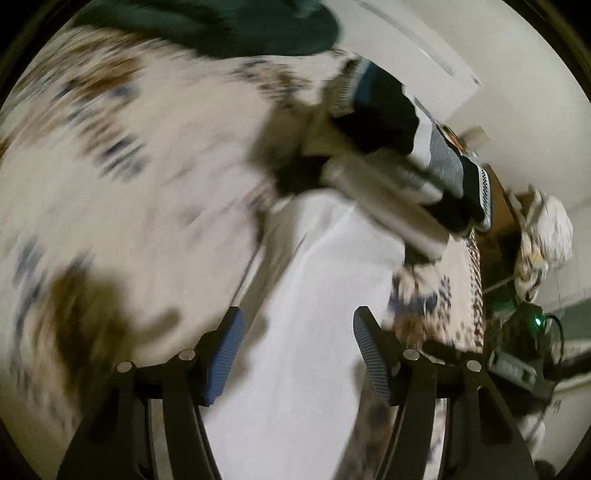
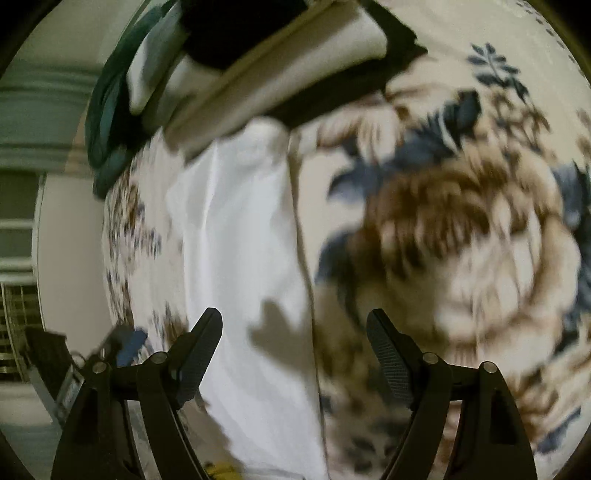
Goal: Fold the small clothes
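Observation:
A white garment [image 1: 314,295] lies flat as a long strip on a floral bedspread [image 1: 129,166]. My left gripper [image 1: 297,339] is open above its near part, holding nothing. In the right wrist view the same white garment [image 2: 243,240] runs away from me on the bedspread [image 2: 461,221]. My right gripper [image 2: 295,332] is open above the garment's right edge and holds nothing. A stack of folded clothes [image 1: 399,147] in black, grey and cream sits beyond the garment's far end; it also shows in the right wrist view [image 2: 280,66]. Both views are blurred.
A dark green cloth [image 1: 240,26] lies at the far side of the bed, also in the right wrist view [image 2: 107,110]. The bed's edge [image 1: 476,295] drops off to the right, with a device showing a green light [image 1: 537,321] and cables below. A white wall [image 2: 70,258] stands left.

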`<move>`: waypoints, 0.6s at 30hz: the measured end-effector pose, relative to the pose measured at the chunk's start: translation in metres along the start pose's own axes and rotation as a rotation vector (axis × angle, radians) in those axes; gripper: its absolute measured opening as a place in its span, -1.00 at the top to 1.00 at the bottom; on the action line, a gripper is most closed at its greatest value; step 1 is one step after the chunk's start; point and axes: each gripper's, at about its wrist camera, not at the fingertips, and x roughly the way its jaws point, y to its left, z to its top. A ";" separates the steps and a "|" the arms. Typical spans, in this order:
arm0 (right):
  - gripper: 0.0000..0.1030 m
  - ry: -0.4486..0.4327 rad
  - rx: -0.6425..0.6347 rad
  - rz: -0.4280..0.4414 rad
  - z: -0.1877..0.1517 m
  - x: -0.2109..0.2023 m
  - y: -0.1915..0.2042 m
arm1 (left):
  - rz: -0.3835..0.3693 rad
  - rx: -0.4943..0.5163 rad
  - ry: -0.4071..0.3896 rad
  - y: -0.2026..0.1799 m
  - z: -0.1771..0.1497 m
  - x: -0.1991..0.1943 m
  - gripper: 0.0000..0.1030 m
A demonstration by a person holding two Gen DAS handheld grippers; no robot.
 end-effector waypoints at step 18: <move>-0.57 -0.129 0.120 -0.083 0.106 0.061 -0.008 | -0.092 0.020 0.151 0.074 0.090 0.103 -0.17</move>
